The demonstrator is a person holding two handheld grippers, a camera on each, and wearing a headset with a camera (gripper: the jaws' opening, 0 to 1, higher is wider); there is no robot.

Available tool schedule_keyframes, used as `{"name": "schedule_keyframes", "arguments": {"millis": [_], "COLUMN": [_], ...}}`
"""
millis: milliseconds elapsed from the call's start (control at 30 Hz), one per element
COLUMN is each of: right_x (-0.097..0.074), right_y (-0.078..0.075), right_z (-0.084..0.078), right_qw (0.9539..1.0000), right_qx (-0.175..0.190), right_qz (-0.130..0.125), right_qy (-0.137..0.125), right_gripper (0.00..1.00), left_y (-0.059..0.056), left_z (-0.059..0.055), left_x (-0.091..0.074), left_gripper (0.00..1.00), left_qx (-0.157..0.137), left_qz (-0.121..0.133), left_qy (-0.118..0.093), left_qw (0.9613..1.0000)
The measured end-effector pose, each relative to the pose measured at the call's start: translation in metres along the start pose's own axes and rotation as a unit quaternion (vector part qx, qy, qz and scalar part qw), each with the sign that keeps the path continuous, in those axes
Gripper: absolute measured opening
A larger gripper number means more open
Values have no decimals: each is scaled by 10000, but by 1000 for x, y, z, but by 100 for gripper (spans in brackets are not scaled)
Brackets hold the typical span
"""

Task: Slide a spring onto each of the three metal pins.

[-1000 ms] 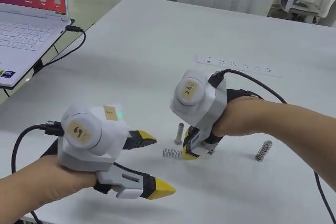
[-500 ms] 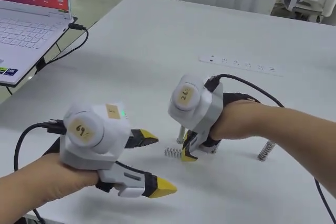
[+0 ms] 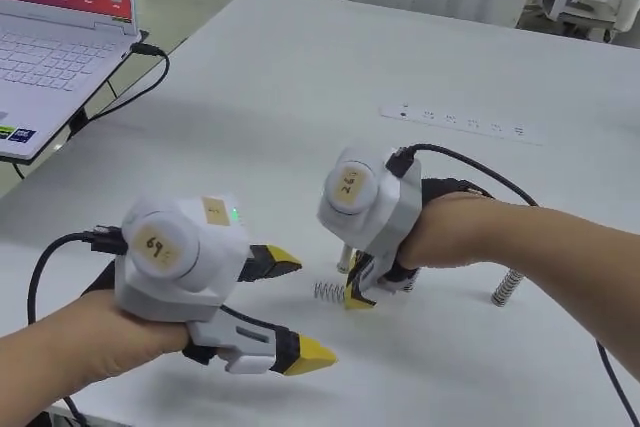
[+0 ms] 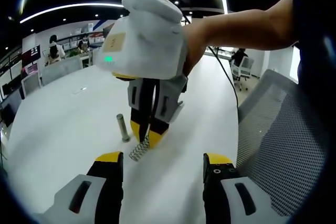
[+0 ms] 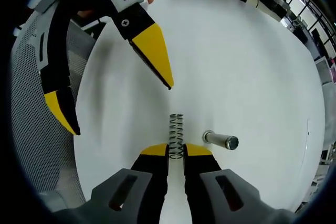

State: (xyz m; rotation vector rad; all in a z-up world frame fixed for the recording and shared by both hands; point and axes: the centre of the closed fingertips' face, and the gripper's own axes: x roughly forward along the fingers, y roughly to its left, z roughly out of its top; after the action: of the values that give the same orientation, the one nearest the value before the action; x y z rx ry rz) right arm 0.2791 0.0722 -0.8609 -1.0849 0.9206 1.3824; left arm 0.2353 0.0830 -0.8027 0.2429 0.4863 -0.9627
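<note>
Nearest, the left tool (image 3: 302,305) hovers over the white counter (image 3: 250,127), jaws wide apart and empty. Beyond it, the right tool (image 3: 356,292) pinches one end of a spring (image 5: 176,132) that points toward the left tool. A metal pin (image 5: 220,140) stands just beside the right tool.

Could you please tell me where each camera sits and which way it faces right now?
Head view: on the headset, facing forward and down at the table; both forearms show, holding the left hand-held gripper and right hand-held gripper.
Left gripper view: on the left hand-held gripper, facing along its open jaws at the right one; the right arm shows.
Right gripper view: on the right hand-held gripper, facing along jaws shut on a spring, toward the left one.
Shared: all three show that spring and a pin.
</note>
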Motion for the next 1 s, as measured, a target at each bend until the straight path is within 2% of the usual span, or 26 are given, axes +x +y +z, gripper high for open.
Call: {"name": "schedule_keyframes", "arguments": {"millis": [267, 567, 733, 1000], "right_x": [-14, -29, -39, -47], "right_y": [7, 24, 32, 41], "right_z": [3, 1, 5, 6], "right_qw": [9999, 9994, 9988, 9981], "right_qx": [-93, -153, -248, -440], "right_qz": [31, 267, 323, 359], "right_qy": [-51, -155, -261, -231], "right_gripper": [8, 8, 8, 8], "left_y": [-1, -2, -5, -6], "left_z": [0, 0, 1, 4], "left_x": [2, 3, 4, 4], "left_gripper": [56, 55, 51, 42], "left_qx": [38, 75, 119, 179], "left_qz": [-28, -51, -106, -121], "left_qy": [30, 53, 50, 17], "left_qw": [10000, 9999, 9999, 9998]}}
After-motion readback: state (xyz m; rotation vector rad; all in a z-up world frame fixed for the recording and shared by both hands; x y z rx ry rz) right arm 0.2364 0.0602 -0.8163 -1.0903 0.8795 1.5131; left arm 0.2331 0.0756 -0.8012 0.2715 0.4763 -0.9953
